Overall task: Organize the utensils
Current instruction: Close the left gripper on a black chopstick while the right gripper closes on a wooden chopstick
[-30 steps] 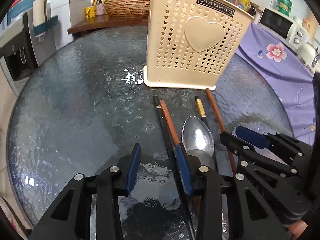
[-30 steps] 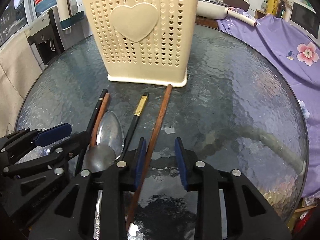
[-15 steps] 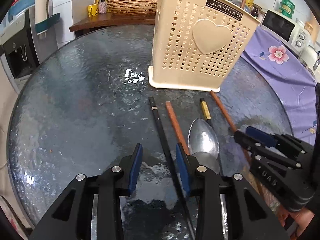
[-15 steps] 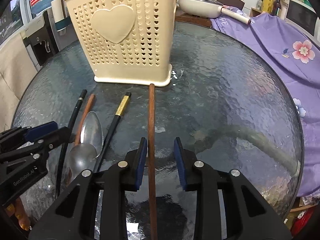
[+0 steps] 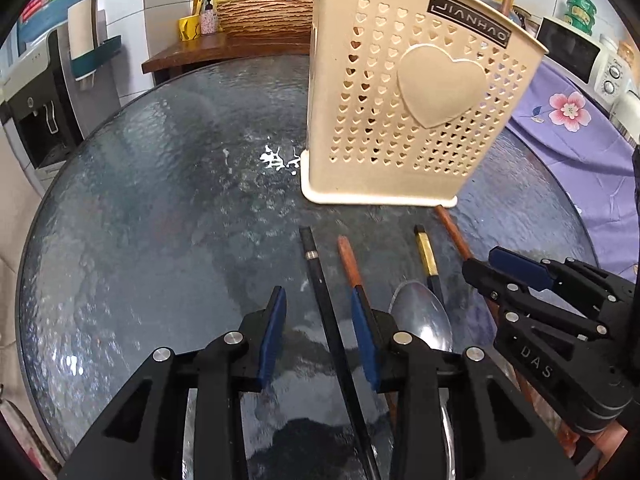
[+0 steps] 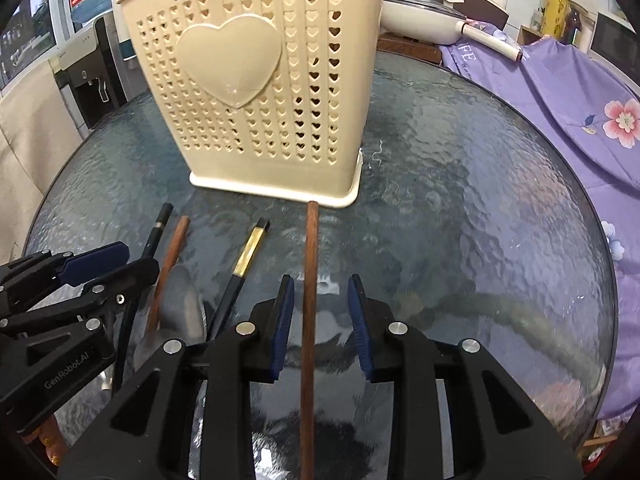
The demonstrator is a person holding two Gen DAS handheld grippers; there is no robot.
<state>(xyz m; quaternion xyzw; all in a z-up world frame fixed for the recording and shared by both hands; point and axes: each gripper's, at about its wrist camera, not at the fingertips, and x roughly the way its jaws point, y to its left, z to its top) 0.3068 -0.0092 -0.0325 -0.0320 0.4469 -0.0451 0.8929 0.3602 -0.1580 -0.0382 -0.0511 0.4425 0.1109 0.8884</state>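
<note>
Black chopstick [image 5: 320, 280] between parted left gripper [image 5: 318, 336], brown chopstick [image 6: 309, 280] between parted right gripper [image 6: 320, 316]

Home kitchen: microwave [image 5: 570, 46], pan [image 6: 424, 24], water dispenser [image 5: 36, 120].

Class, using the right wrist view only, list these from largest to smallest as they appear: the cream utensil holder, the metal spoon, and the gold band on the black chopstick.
1. Cream utensil holder, by far the largest.
2. Metal spoon, partly hidden.
3. Gold band, smallest.
</note>
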